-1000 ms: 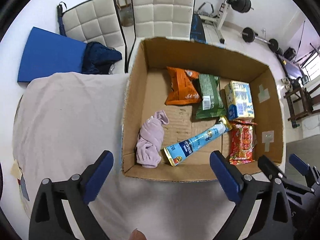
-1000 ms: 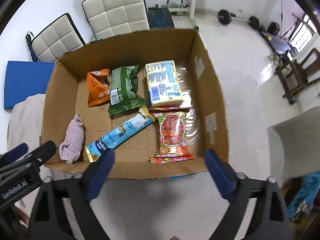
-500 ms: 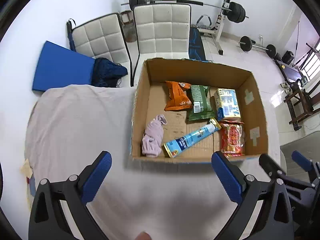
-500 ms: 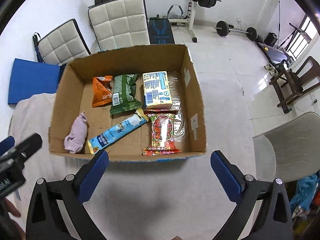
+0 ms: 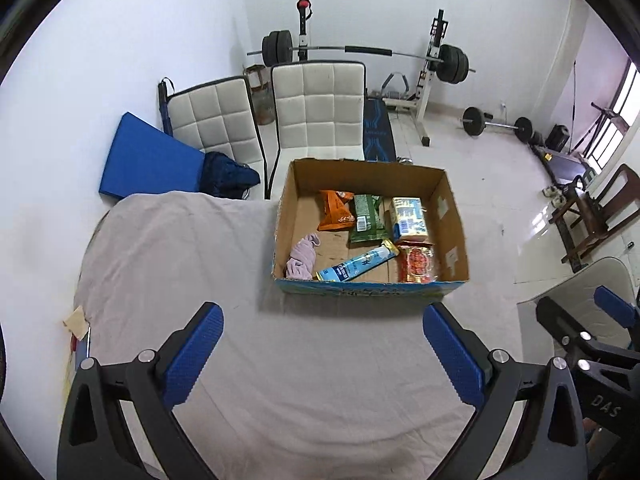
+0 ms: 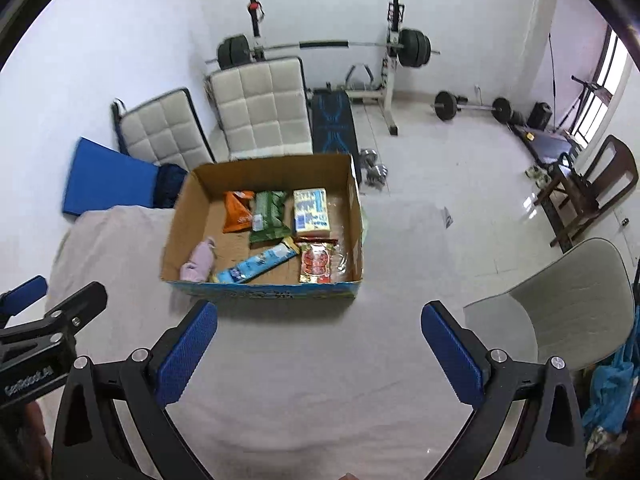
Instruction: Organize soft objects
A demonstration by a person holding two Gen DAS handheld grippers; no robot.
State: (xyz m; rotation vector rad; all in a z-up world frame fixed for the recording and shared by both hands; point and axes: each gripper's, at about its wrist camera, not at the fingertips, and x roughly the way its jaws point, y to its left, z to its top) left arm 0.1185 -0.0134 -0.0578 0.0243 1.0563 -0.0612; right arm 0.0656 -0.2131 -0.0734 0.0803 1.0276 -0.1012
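**Cardboard box loaded, both grippers empty & well back**

Cardboard box (image 5: 370, 216) sits on the cloth-covered table (image 5: 180, 248) w/ all the soft stuff we can see lying inside it. Left to right: lilac rolled cloth (image 5: 302, 256) against the left wall, blue-white long packet (image 5: 358, 266) lying diagonally next to it, red snack pack (image 5: 416, 262) at the front right. Back row: orange pouch (image 5: 336, 216), green pouch (image 5: 366, 220), yellow-blue pack (image 5: 408, 218) side by side. Nothing loose shows on the cloth outside the box in either wrist view.

Our left gripper (image 5: 322, 354) has its fingers spread wide, nothing betw. them, hanging over bare cloth on the near side of the box. Our right gripper (image 6: 320, 354) is the same: spread wide, empty, near side of the box, well apart from it.

Step, as we judge it: packing looks done or nearly so; we read this as a check pause at the end of a cycle. Can't say if more items wait outside the frame.

Next move, if tidying goes on: prob. the diagonal blue-white packet, since it crosses the floor of the box & touches the red pack's corner. We'd need to drop one gripper in over the front wall, line the fingers across the packet's narrow width, pinch lightly (thin crinkly wrap, may slip or fold) & turn it parallel w/ the rest. Otherwise we just hold off.
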